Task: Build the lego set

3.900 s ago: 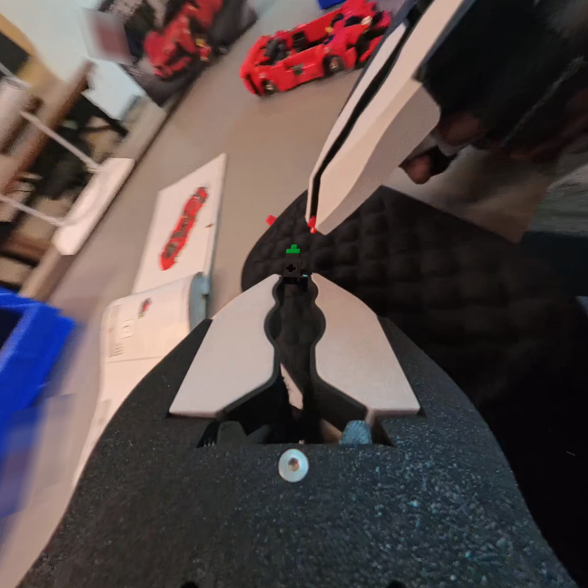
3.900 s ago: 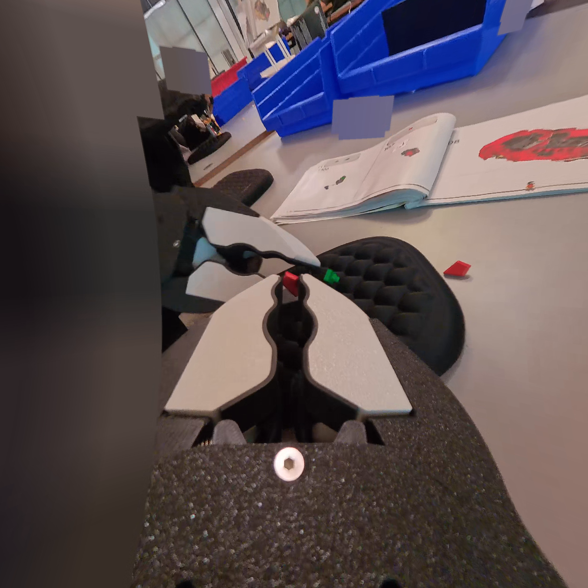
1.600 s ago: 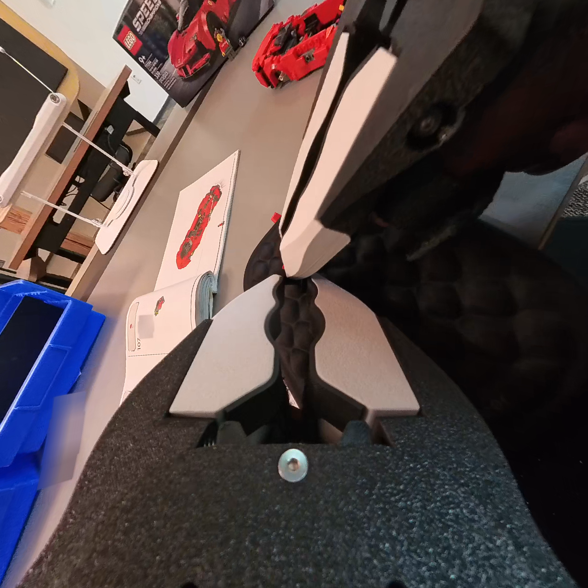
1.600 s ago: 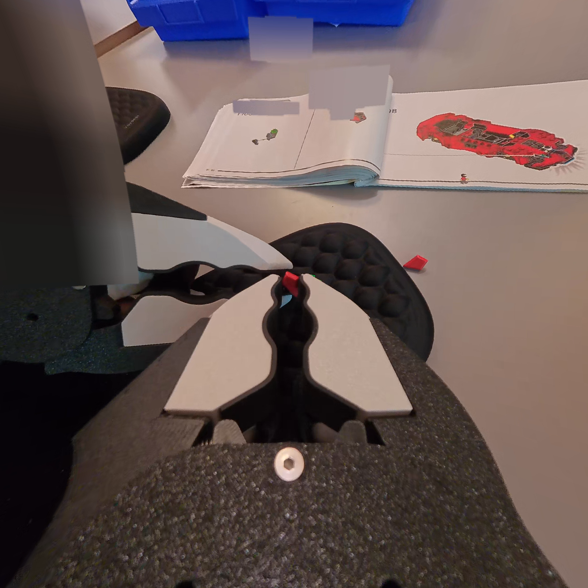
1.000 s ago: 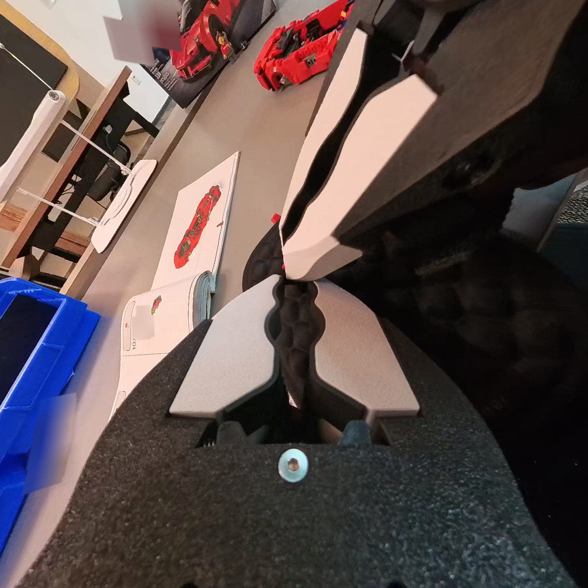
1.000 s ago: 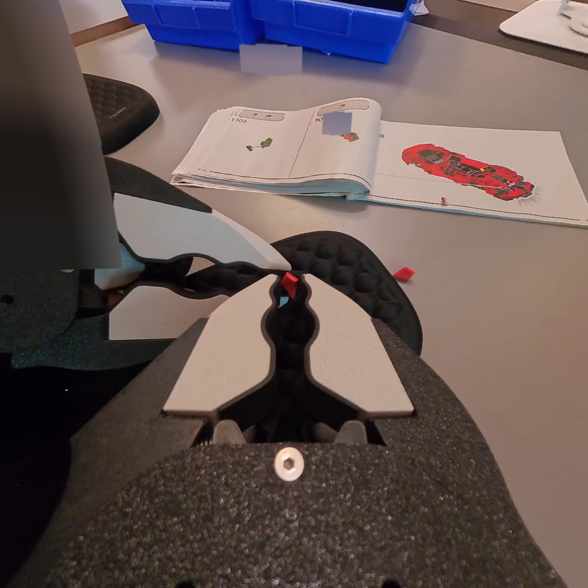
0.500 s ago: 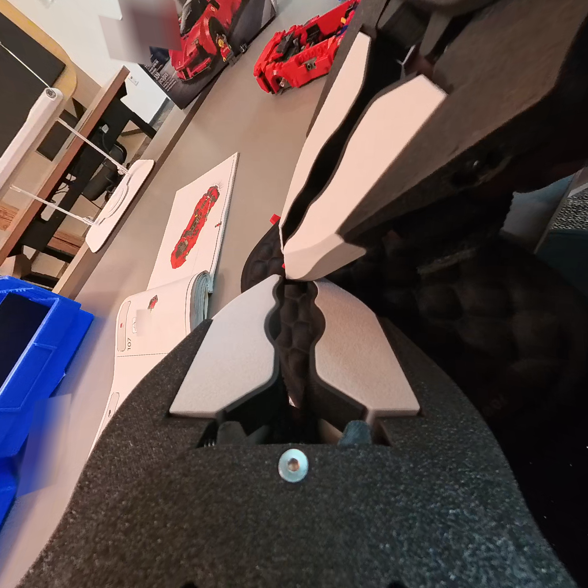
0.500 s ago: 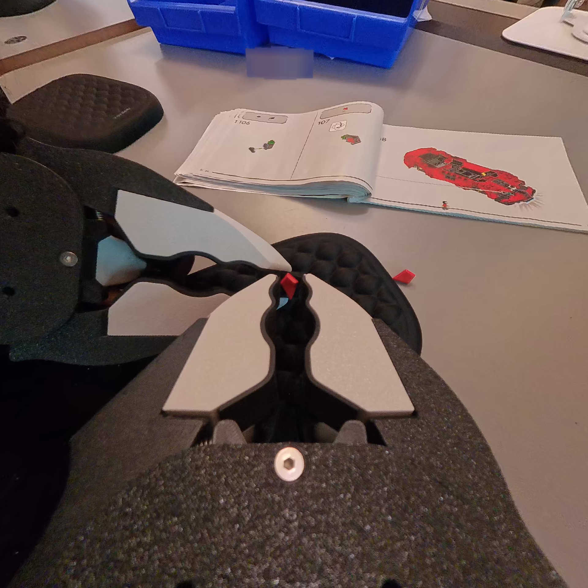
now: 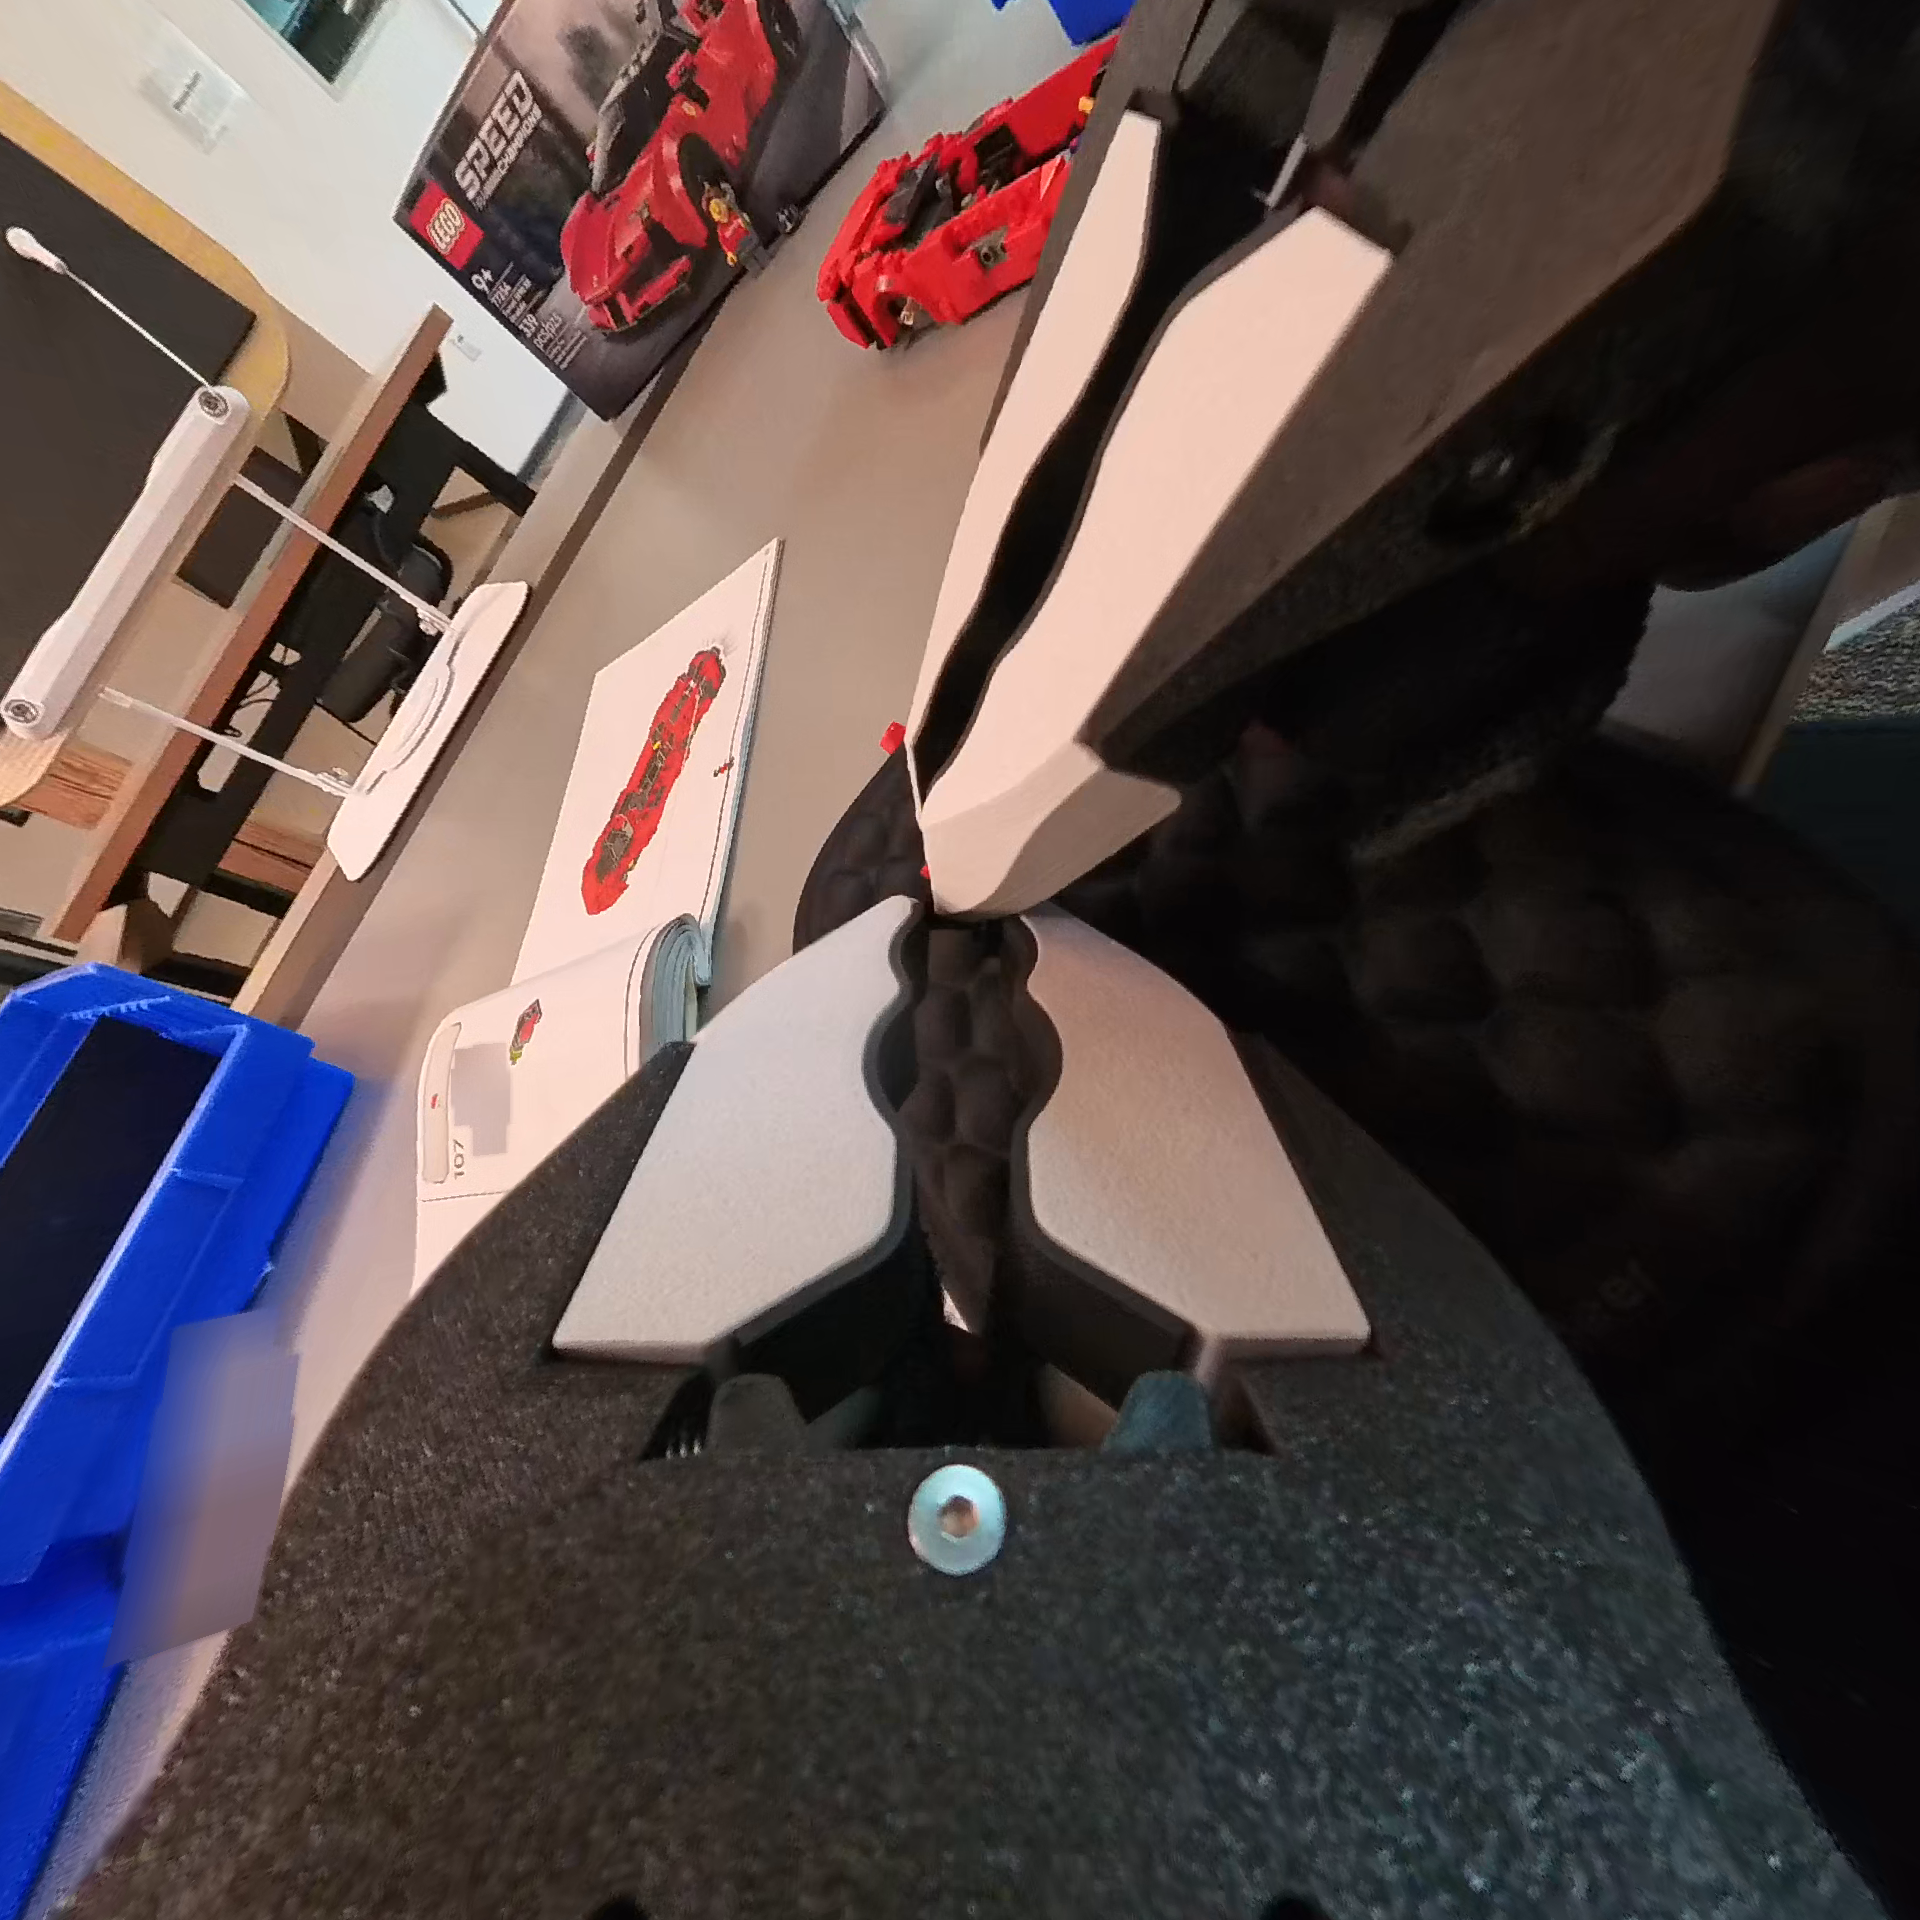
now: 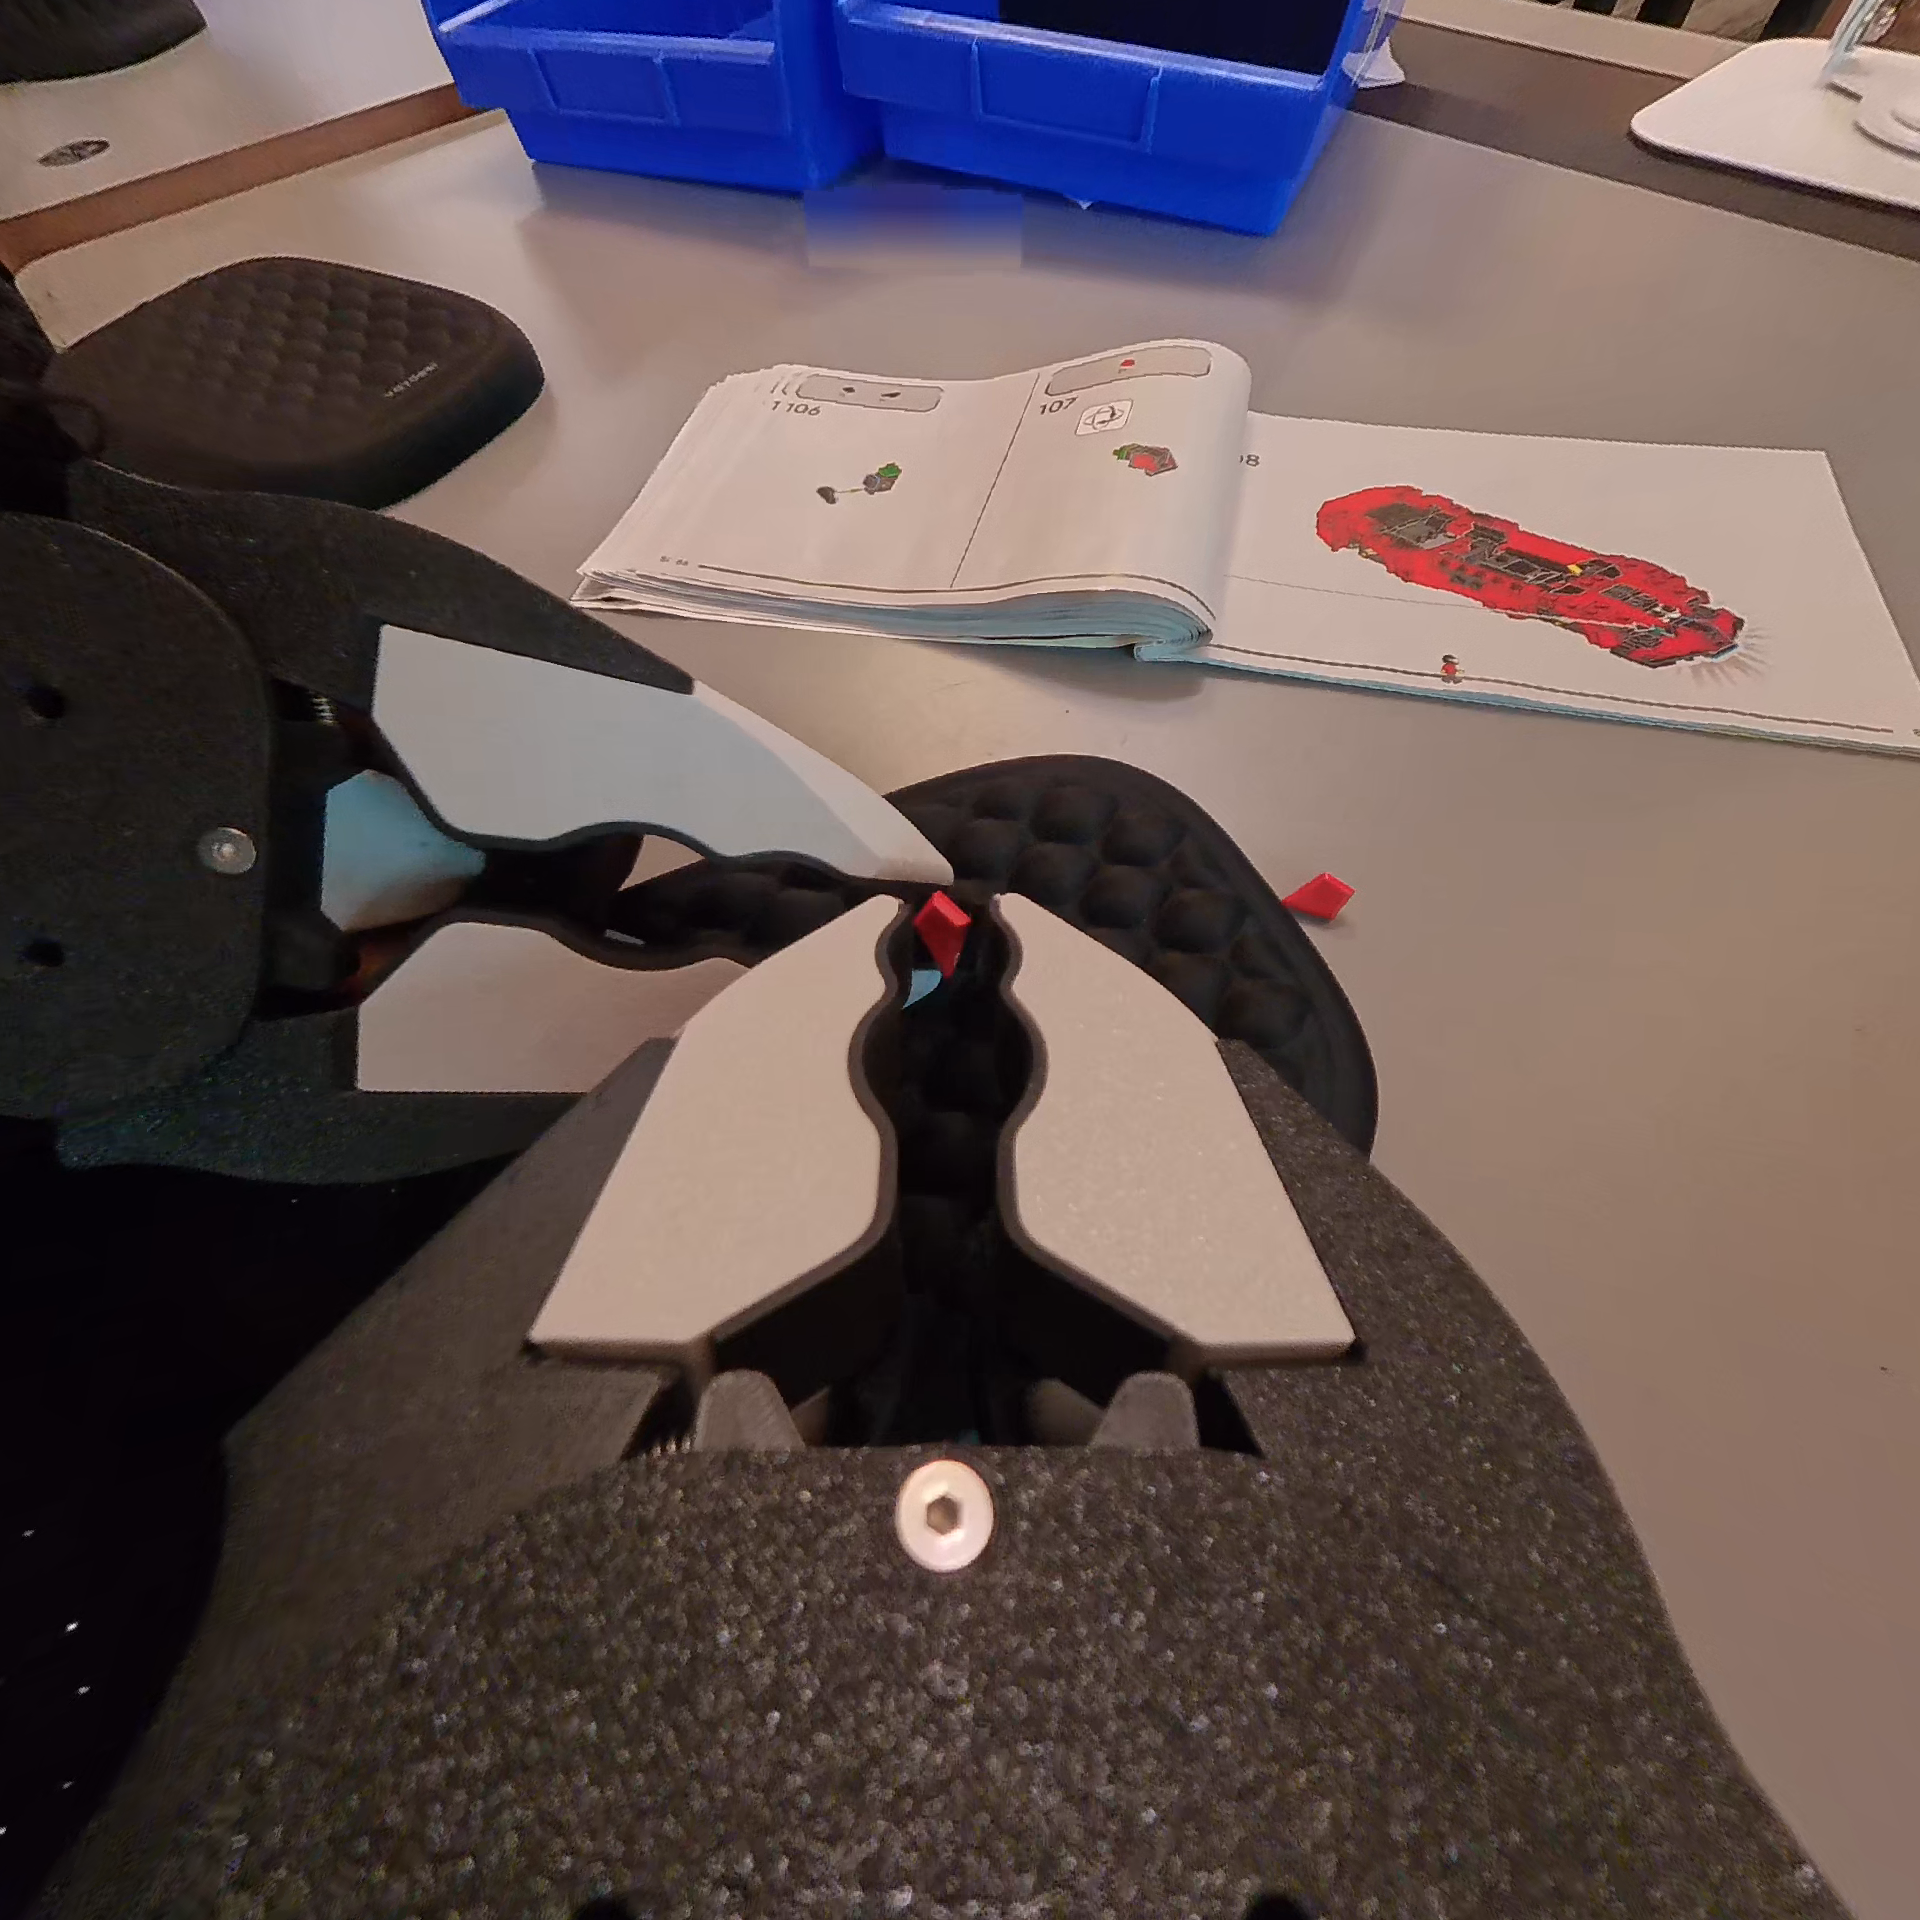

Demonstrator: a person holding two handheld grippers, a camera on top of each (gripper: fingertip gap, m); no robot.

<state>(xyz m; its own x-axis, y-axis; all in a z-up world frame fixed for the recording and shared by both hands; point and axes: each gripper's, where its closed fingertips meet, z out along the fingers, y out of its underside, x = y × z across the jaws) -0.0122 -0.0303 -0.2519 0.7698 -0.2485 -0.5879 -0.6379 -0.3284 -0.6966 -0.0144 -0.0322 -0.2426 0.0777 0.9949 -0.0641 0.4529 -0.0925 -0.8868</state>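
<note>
My right gripper (image 10: 945,914) is shut on a small red lego piece (image 10: 940,928) that stands between its tips, above a black honeycomb pad (image 10: 1195,883). My left gripper (image 9: 968,920) has its tips nearly together. The small black and green piece it held earlier is hidden behind the right gripper's fingertip (image 9: 997,831). In the right wrist view the left gripper (image 10: 925,878) comes in from the left, and its tip touches the red piece. In the left wrist view the right gripper (image 9: 930,878) comes down from the upper right onto my left tips.
A loose red piece (image 10: 1317,896) lies on the grey table right of the pad. An open instruction booklet (image 10: 935,499) lies beyond it, with blue bins (image 10: 935,83) behind. A second black pad (image 10: 291,374) lies at the left. A red lego car (image 9: 935,249) and its box (image 9: 623,208) stand far off.
Since 3.9 s ago the two grippers have come together tip to tip and the green piece has gone out of sight. Over the last second they have barely moved.
</note>
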